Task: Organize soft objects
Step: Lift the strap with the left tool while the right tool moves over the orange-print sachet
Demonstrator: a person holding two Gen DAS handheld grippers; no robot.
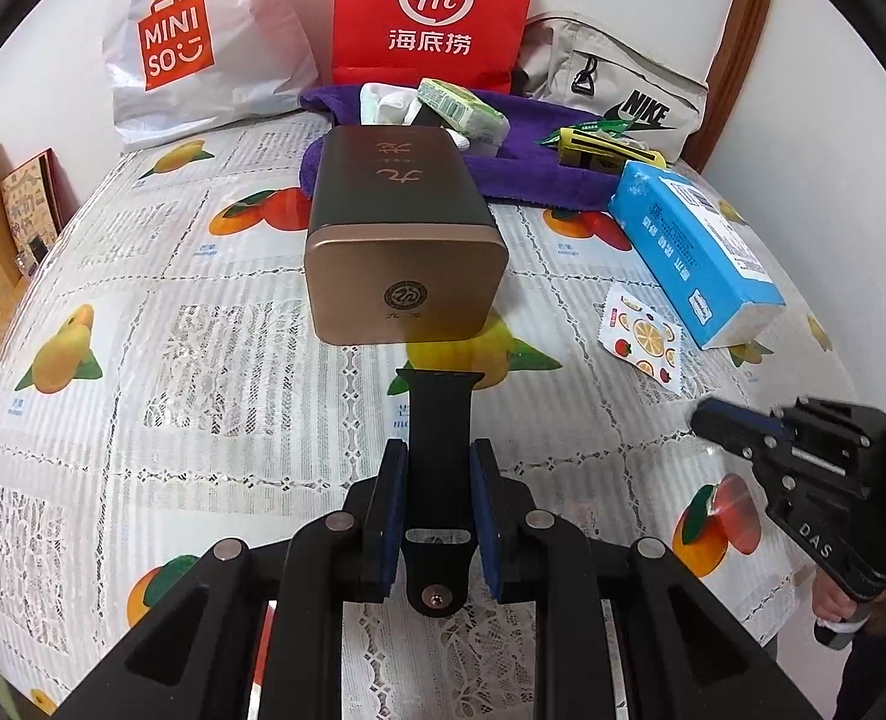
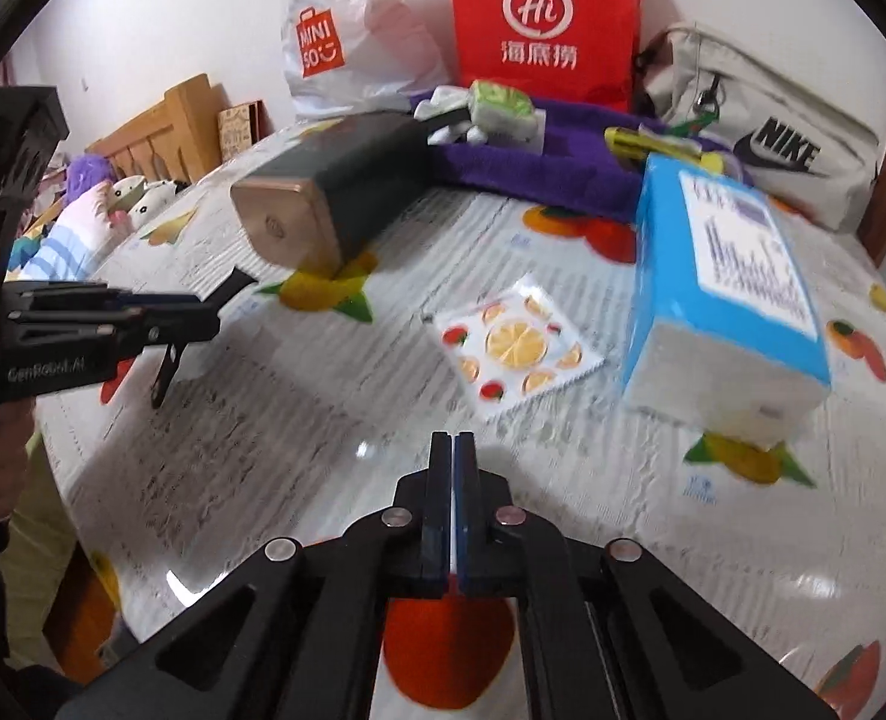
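A table under a glossy plastic cloth [image 1: 143, 312] printed with fruit and lace runs back to a white wall, where a red paper bag [image 1: 437, 6] stands. In front of that bag a purple towel [image 1: 539, 177] lies rumpled, and nearer than the towel a smooth bronze tin [image 1: 404, 240] rests on its side. The left gripper [image 1: 437, 468] pinches a flat, limp black strap [image 1: 440, 414], held off the cloth short of the tin. The right gripper [image 2: 452, 462] has its pads pressed together on nothing. The strap looks mid-carry; next it likely needs setting down with the soft things by the towel.
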